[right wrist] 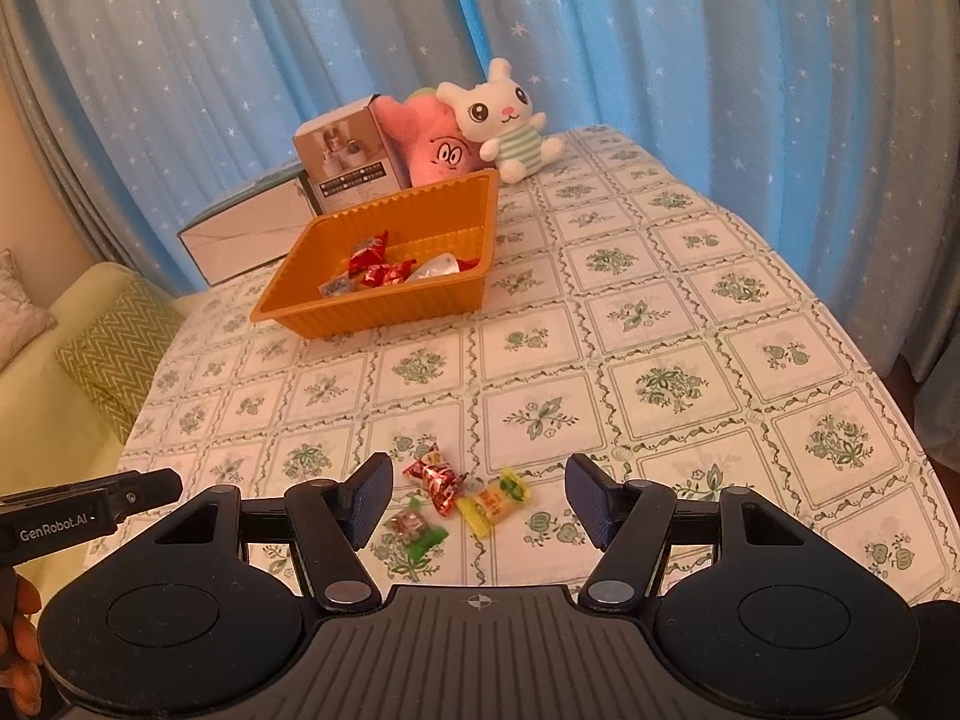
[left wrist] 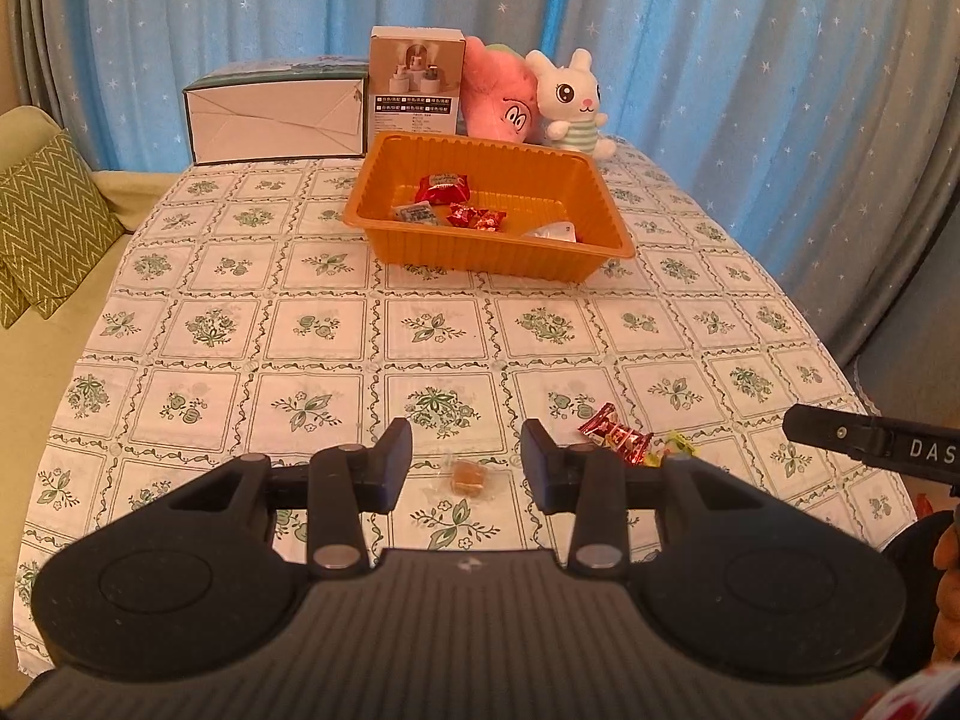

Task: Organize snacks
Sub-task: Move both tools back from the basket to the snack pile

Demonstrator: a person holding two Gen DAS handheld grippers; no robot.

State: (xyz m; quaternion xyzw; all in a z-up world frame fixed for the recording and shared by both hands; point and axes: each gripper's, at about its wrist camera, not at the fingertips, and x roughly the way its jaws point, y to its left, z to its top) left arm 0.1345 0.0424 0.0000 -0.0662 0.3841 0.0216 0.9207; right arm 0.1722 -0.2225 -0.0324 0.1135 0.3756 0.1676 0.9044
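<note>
Sorting is judged partly done: orange tray, well ahead of both tools, already loaded with several snacks. Left tool parted, empty, brown candy between its fingers. Right tool wide, empty, over three wrapped candies still unpicked.

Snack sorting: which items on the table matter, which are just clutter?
Job:
- orange tray, some snacks already inside
- clear-wrapped brown candy between the left tool's open fingers
- red candy, yellow candy, green candy ahead of the right tool

Clutter:
- white bunny plush
- pink plush
- small product box
- long white box
</note>
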